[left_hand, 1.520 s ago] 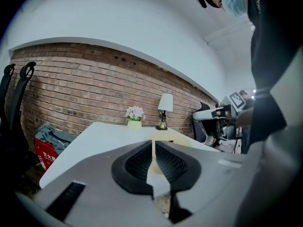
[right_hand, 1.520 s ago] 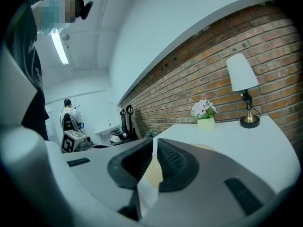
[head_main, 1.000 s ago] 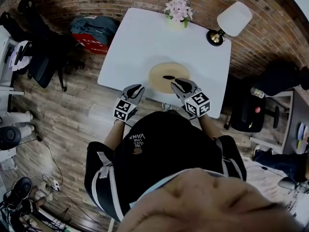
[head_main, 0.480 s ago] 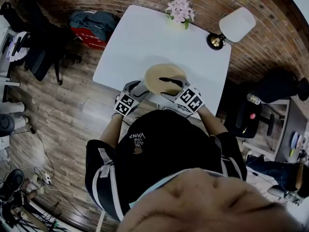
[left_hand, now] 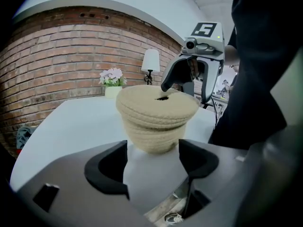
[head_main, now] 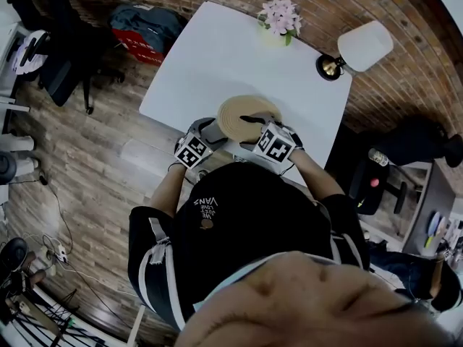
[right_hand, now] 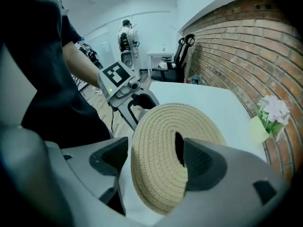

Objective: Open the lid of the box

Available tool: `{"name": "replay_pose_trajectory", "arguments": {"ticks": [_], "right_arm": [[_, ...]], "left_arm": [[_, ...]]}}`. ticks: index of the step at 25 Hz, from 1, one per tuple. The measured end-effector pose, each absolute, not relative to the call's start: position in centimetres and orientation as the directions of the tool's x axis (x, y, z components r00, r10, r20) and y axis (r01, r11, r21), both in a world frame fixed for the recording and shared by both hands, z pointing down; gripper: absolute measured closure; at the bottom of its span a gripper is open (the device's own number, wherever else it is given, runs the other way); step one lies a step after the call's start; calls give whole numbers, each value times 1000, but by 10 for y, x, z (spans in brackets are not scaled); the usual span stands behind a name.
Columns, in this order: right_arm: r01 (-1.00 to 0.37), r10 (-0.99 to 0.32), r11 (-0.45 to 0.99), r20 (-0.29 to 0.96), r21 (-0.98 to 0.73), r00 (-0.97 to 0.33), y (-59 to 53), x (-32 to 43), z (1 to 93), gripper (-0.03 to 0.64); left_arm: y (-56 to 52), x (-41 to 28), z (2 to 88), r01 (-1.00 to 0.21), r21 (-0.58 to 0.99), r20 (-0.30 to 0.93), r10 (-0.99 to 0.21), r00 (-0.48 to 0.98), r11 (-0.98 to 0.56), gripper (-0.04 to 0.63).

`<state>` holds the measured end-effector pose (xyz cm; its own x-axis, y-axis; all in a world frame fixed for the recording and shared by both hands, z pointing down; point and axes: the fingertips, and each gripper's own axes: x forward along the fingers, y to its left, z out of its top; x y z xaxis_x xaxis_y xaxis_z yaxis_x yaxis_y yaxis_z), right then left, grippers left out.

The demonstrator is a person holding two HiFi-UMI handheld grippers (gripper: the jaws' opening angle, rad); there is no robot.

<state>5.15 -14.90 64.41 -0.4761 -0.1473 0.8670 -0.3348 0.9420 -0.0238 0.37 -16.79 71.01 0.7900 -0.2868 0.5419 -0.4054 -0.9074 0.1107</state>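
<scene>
The left gripper [left_hand: 151, 161] has been lowered to the side of the woven box [left_hand: 156, 122]. Its jaws have just been opened wide, and the box is flanked but not pressed. The right gripper [right_hand: 154, 162], likewise just opened wide and empty, has been brought down over the lid [right_hand: 158, 141]. The lid is still seated on the box, at the near edge of the table [head_main: 217, 56].
</scene>
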Motion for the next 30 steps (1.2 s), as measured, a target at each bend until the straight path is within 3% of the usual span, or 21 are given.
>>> {"name": "replay_pose_trajectory", "arguments": {"ticks": [12, 30], "right_arm": [[-230, -39, 973, 952, -34, -305, -146, 45, 670, 282], [-242, -25, 970, 972, -33, -233, -152, 37, 691, 272]], "left_arm": [[-170, 18, 716, -393, 99, 568, -272, 777, -914, 265], [-173, 18, 727, -427, 120, 581, -285, 762, -896, 265]]}}
